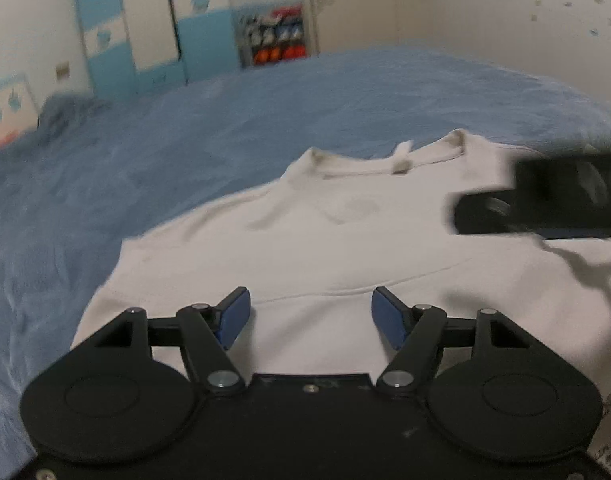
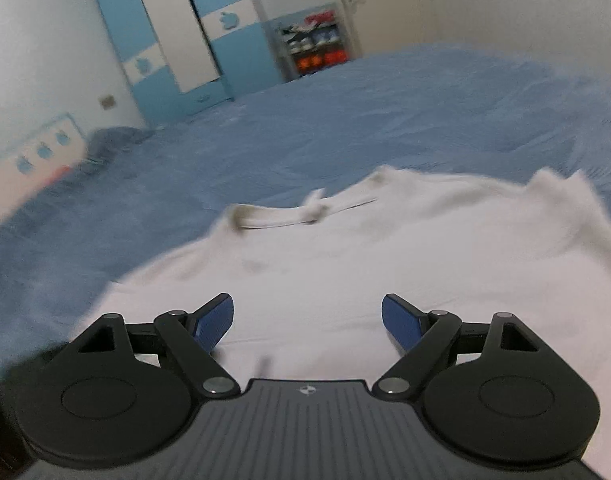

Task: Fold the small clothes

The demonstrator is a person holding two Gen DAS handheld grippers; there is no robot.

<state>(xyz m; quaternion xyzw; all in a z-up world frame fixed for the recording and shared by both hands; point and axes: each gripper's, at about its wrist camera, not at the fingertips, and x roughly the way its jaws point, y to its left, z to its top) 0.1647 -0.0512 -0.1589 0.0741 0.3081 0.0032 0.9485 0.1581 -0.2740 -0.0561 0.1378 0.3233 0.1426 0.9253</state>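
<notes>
- A white shirt (image 1: 345,248) lies spread flat on a blue bed cover (image 1: 185,152), its collar (image 1: 385,160) at the far end and its body reaching toward the near edge.
- The left gripper (image 1: 310,316) hangs over the near part of the shirt, its blue-padded fingers (image 1: 235,316) spread wide and released, nothing between them.
- The right gripper (image 2: 307,322) is also over the near part of the shirt (image 2: 365,260), jaws wide apart and empty.
- In the left wrist view a blurred black shape, the right gripper (image 1: 545,200), sits at the right over the shirt's right shoulder.
- A faint seam line runs across the shirt just beyond the left gripper's fingertips.
- Far back, a blue and white wardrobe (image 2: 177,40) stands against the wall, with a shelf of small things (image 2: 315,46) to its right.
</notes>
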